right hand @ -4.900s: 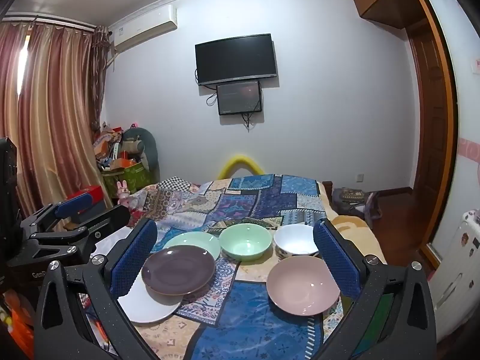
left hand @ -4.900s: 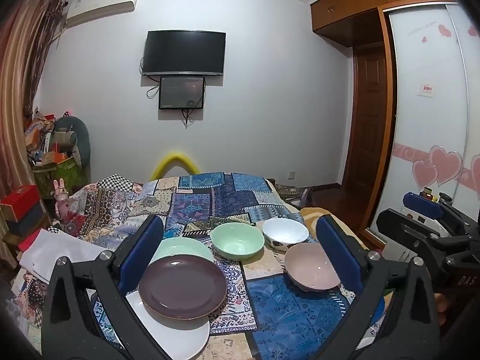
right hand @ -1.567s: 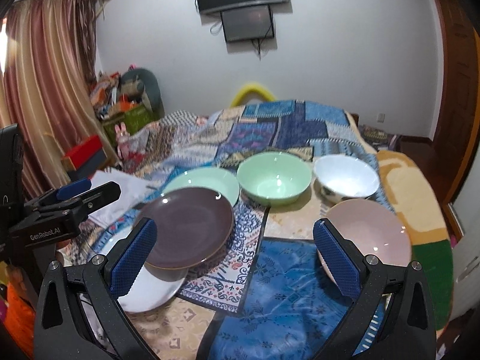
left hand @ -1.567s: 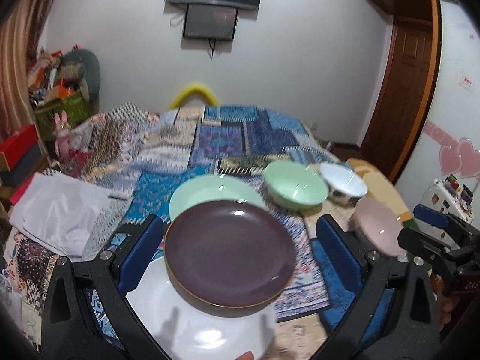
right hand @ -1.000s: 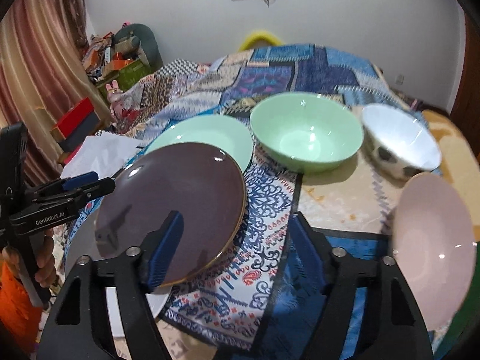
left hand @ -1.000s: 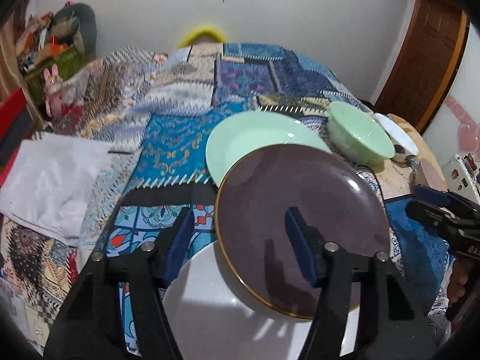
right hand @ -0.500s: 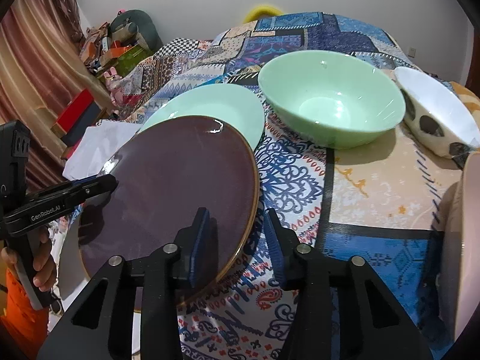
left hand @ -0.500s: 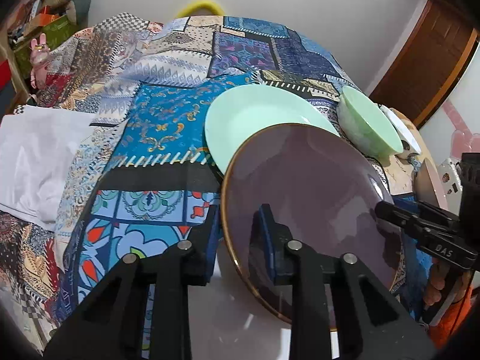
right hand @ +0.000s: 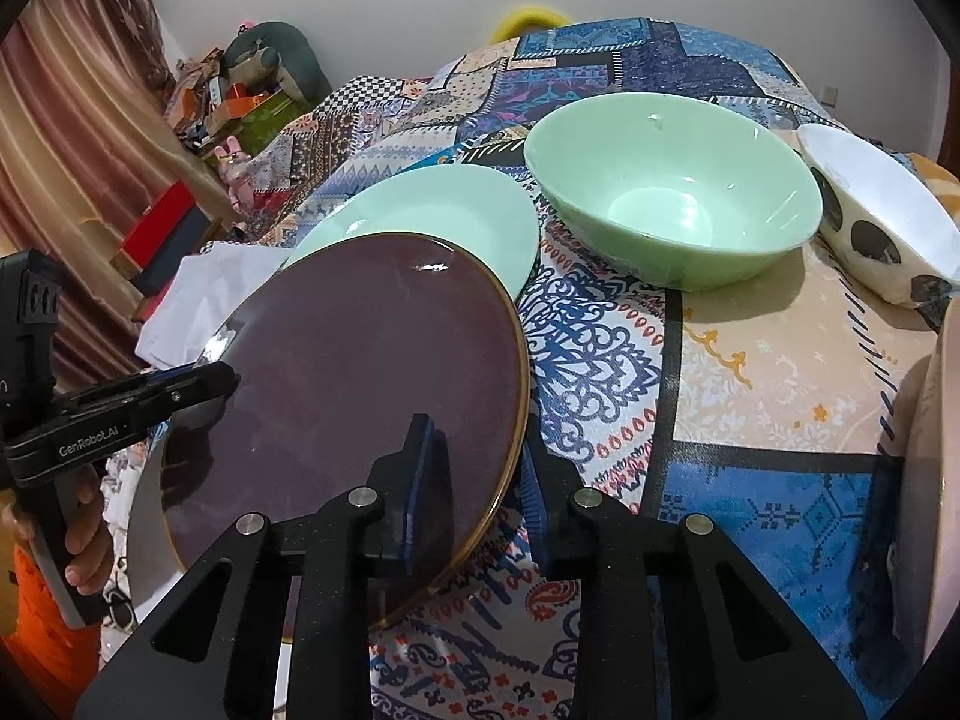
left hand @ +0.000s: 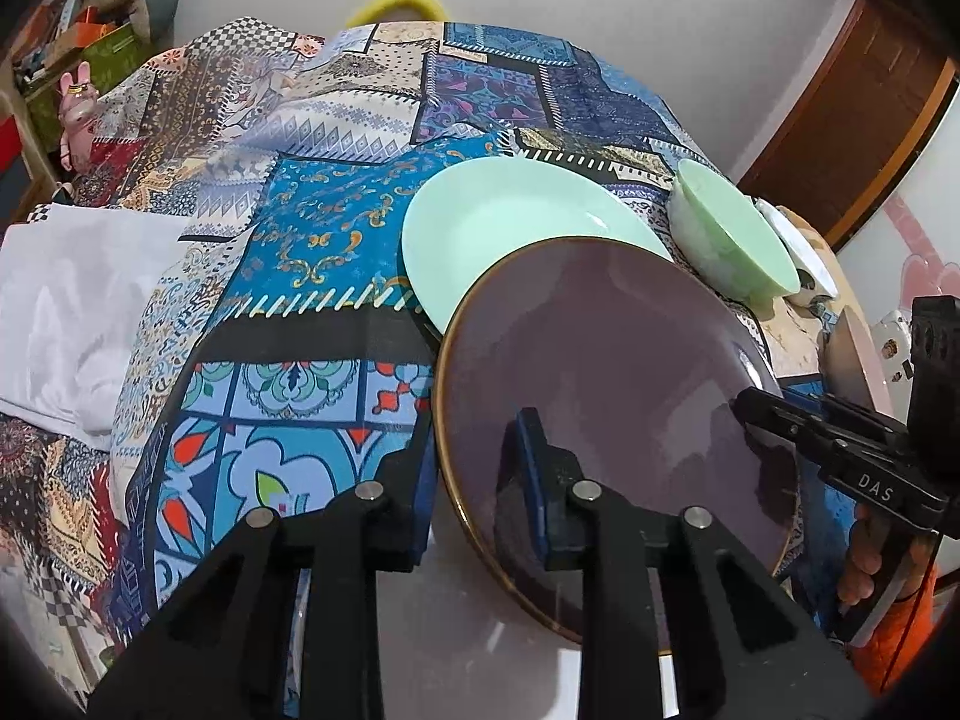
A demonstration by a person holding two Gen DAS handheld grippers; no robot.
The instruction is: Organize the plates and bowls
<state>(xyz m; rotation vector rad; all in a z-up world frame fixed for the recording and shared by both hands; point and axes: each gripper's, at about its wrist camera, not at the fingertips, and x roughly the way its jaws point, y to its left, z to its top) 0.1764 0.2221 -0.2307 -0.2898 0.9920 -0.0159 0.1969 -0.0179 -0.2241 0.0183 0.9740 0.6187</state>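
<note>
The dark brown plate [left hand: 606,396] lies tilted over a white plate [left hand: 468,648], overlapping the mint plate [left hand: 510,228] on the quilted bed [left hand: 288,228]. Only the right wrist view shows inside the green bowl [right hand: 672,192] and spotted bowl [right hand: 870,216]. The left gripper [left hand: 474,468] and right gripper [right hand: 474,468] each have their jaws clamped narrow on the brown plate's opposite rims.

Dark purple plate [right hand: 360,372], mint-green plate [right hand: 444,210] and bowl [right hand: 672,198], blue patchwork-patterned cloth [left hand: 288,252].

"DAS" on right gripper [left hand: 780,420] (partly cut off), "GenRobot.AI" on left gripper [right hand: 198,381]
</note>
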